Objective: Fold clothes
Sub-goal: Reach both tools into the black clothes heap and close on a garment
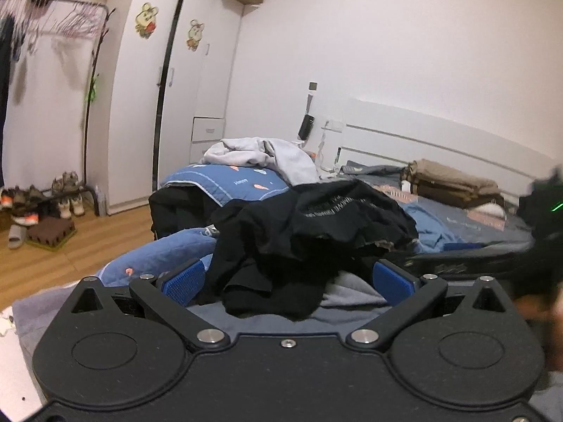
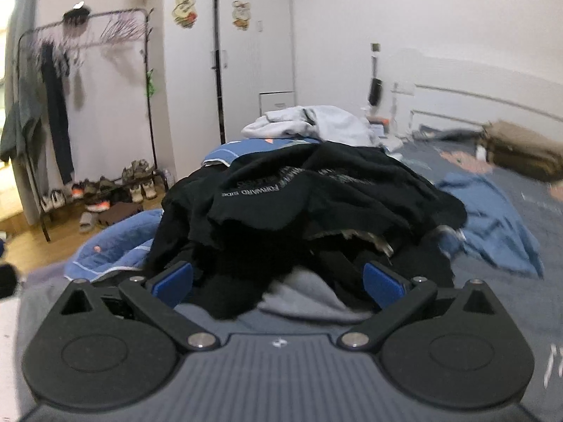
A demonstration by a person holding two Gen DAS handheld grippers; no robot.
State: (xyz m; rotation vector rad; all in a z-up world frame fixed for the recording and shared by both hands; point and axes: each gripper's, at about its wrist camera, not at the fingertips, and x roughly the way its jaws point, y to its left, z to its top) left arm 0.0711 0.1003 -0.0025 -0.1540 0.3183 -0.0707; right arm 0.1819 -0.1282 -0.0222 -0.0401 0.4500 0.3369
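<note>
progress: early, judged | black garment (image 1: 316, 225) crumpled atop bed (image 1: 492, 232), unfolded | folded tan stack (image 1: 454, 181) beyond it near headboard | left gripper (image 1: 288, 281) wide, empty | right gripper (image 2: 278, 281) wide, empty

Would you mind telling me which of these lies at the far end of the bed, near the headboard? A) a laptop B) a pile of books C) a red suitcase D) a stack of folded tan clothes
D: a stack of folded tan clothes rests on the bed by the white headboard, well beyond the crumpled black garment in front of the open left gripper.
</note>
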